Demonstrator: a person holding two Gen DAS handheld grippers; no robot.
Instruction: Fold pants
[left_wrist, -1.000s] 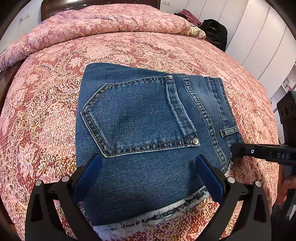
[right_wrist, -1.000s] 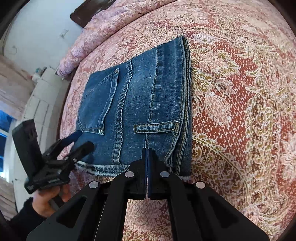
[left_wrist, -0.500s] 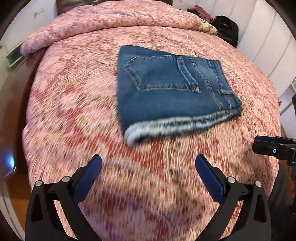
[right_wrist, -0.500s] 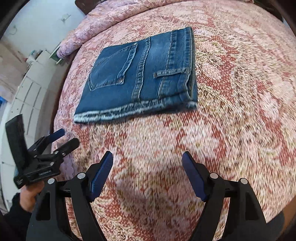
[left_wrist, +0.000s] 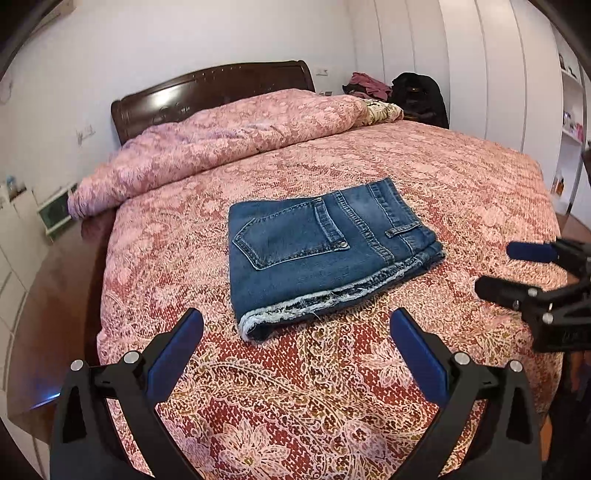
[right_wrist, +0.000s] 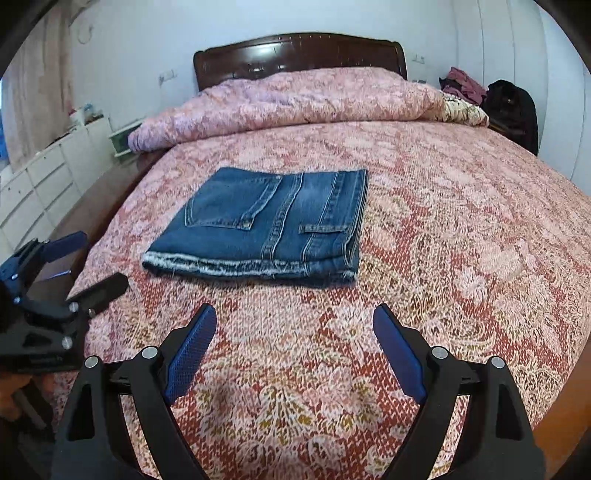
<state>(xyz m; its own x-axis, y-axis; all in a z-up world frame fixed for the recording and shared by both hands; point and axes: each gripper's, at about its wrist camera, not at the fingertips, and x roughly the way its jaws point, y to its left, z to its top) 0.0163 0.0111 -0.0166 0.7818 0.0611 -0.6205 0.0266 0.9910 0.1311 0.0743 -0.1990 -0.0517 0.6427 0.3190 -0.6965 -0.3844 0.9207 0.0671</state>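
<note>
Jeans (left_wrist: 325, 243) lay folded into a compact stack mid-bedspread (left_wrist: 461, 177), fold looked done, nothing apparently left; left gripper (left_wrist: 295, 339) stood apart and empty, right gripper (right_wrist: 295, 332) jaws opening with nothing between, both clear of denim.

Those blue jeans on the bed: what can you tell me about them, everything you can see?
The folded blue denim jeans lie flat as a compact, roughly square bundle on the pink and red patterned bedspread. A stitched back pocket with metal rivets faces up, beside a seam and a belt loop. The near edge is frayed whitish. Several layers are stacked. Only the bedspread touches them; both grippers are clear of them.
</note>
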